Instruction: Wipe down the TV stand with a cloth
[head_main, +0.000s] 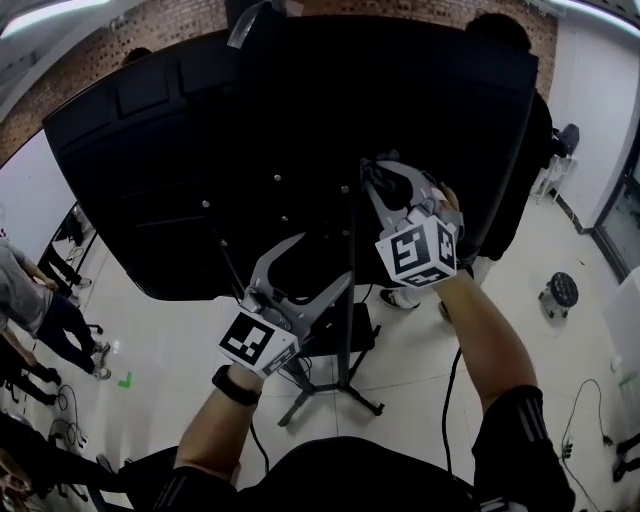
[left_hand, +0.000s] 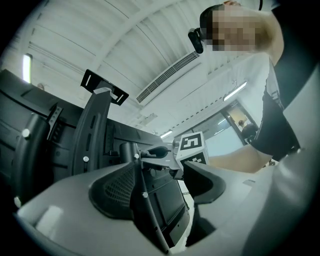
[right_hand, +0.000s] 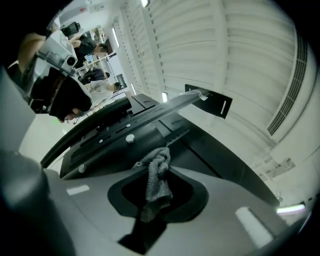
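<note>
Grey cloth pinched in right tongs, close against black TV back panel. Left tongs held wide. TV stand largely hidden behind panel.

My left gripper is held up ahead of me with its jaws standing apart. My bare left forearm reaches up under it, with a dark band at the wrist. My right gripper is held further out, jaws pinched on a grey cloth, and my right forearm is stretched out.
</note>
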